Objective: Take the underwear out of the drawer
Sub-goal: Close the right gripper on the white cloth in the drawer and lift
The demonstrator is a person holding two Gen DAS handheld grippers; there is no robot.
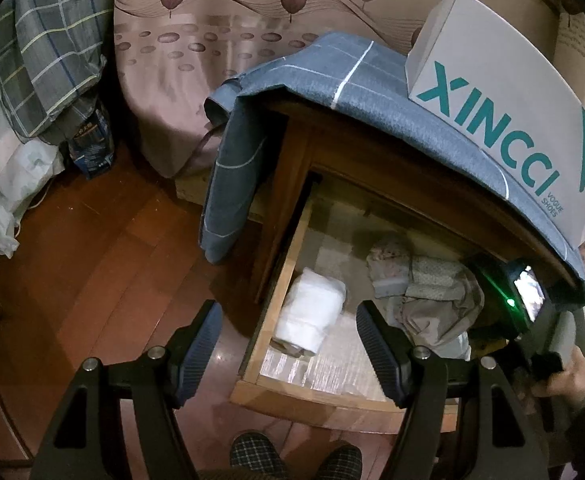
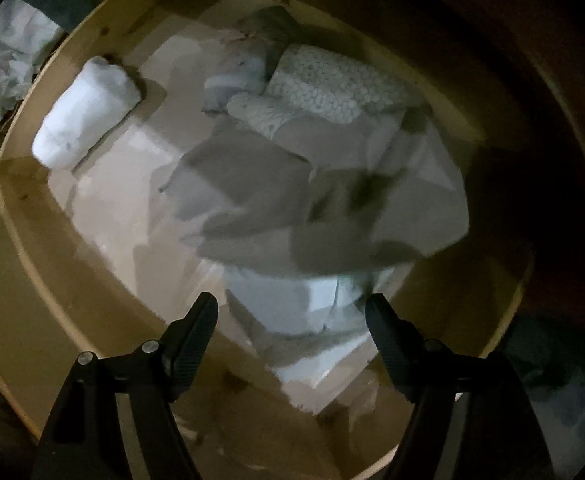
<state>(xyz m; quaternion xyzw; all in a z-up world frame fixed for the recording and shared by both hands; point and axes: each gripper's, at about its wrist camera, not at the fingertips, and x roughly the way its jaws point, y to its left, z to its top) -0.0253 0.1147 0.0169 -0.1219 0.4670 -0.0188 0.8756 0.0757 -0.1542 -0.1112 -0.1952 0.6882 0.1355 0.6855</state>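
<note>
The wooden drawer (image 1: 280, 280) of a nightstand stands pulled out. Inside lie a white rolled garment (image 1: 312, 316) at the left and a crumpled pile of grey and patterned underwear (image 1: 424, 292) at the right. My left gripper (image 1: 288, 340) hangs open above the drawer's front left corner, holding nothing. A hand (image 1: 572, 376) points the right gripper's body (image 1: 524, 304) down into the drawer; its fingers are hidden in this view. In the right wrist view my right gripper (image 2: 292, 320) is open just over a pale folded garment (image 2: 288, 304), with grey underwear (image 2: 292, 200) beyond it and the white roll (image 2: 84, 112) at far left.
A white shoe box (image 1: 512, 120) sits on a blue cloth (image 1: 372, 92) draped over the nightstand top. A bed with a pink leaf-print sheet (image 1: 212, 40) and a plaid pillow (image 1: 52, 60) stands behind. Wooden floor (image 1: 92, 220) lies to the left. Plaid slippers (image 1: 252, 456) show below.
</note>
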